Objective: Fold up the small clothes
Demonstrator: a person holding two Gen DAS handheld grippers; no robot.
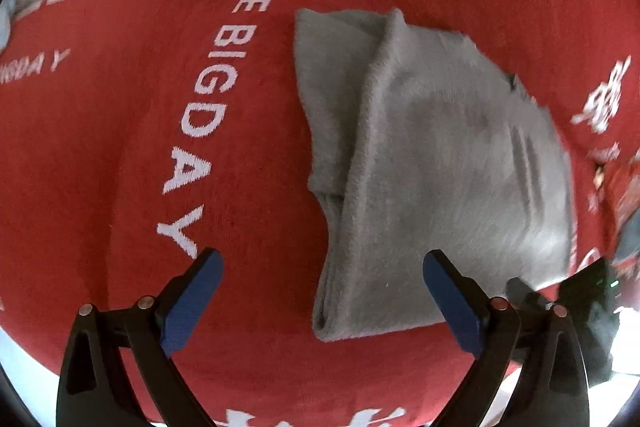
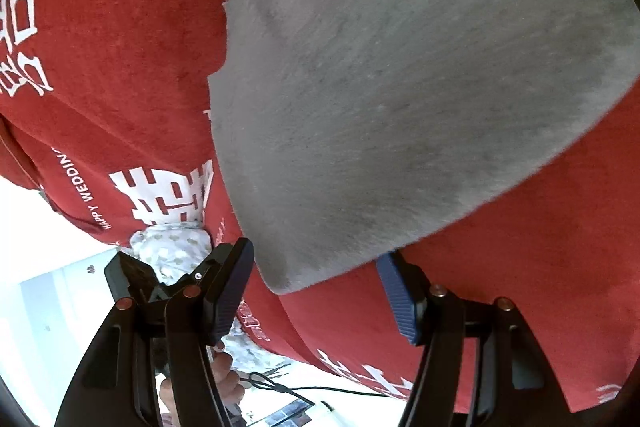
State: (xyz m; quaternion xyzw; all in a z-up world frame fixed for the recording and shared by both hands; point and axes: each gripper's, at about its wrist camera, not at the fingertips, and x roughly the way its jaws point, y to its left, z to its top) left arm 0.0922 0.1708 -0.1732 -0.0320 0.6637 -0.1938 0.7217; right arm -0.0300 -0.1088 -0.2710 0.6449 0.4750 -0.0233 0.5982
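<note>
Left wrist view: the left gripper (image 1: 322, 301) hangs over the red cloth (image 1: 120, 155) with jaws spread wide and empty, and the folded grey garment (image 1: 420, 155) lies flat between and beyond them, its long axis running straight away from the jaws, its right edge blurred. Right wrist view: the right gripper (image 2: 316, 291) also has its jaws spread, nothing pinched; the grey garment (image 2: 400, 75) fills the frame ahead, top cut off, with its near corner between the fingertips.

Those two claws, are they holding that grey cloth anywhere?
No. Both the left claw and the right claw stand open over the grey cloth, gripping nothing.
</note>
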